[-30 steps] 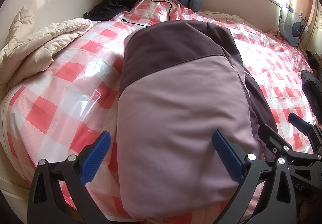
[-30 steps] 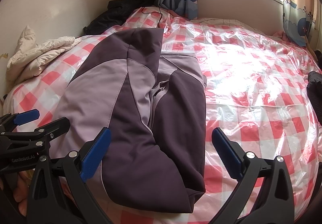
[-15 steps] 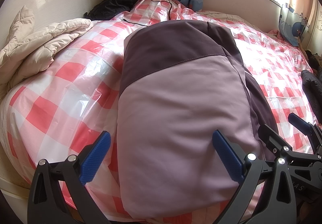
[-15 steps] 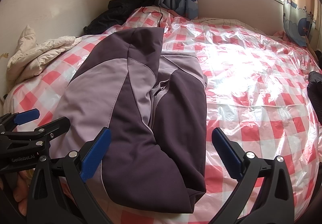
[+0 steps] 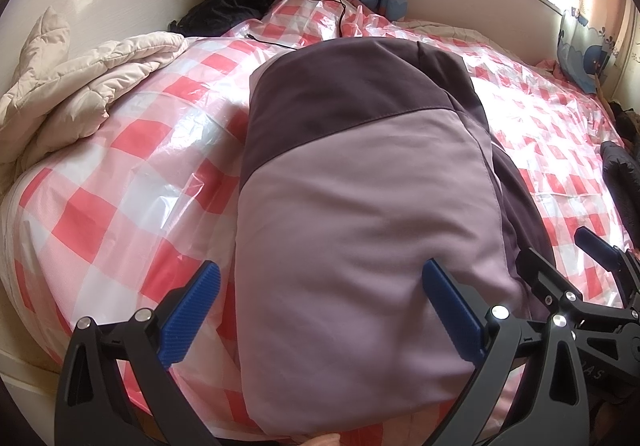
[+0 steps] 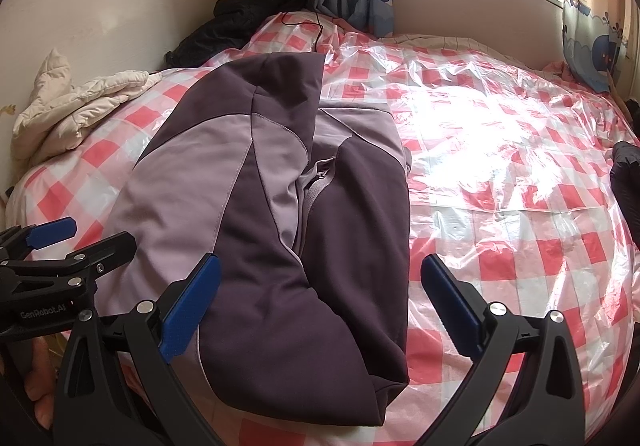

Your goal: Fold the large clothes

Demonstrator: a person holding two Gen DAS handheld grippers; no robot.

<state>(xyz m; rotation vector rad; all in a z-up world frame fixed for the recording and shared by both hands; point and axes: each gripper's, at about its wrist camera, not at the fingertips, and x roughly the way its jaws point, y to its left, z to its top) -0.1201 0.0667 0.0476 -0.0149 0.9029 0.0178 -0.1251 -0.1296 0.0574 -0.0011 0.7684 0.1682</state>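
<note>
1. The jacket [image 6: 280, 213] lies lengthwise on the bed [image 6: 500, 173], already folded into a long narrow strip, its near end at the bed's near edge, just in front of both tools.
2. The left gripper [image 5: 320, 310] has its jaws spread wide and holds nothing; it sits over the pale panel at the near end.
3. The right gripper [image 6: 320, 302] is likewise wide apart and empty, over the dark sleeve side.
4. Handling, as I judge it — soft, padded, fairly light but bulky; the smooth shell will likely slide on the plastic cover [image 6: 480, 117].
5. Take hold at the two near corners, pinching all layers together — a thin bite may shed the sleeve.
</note>
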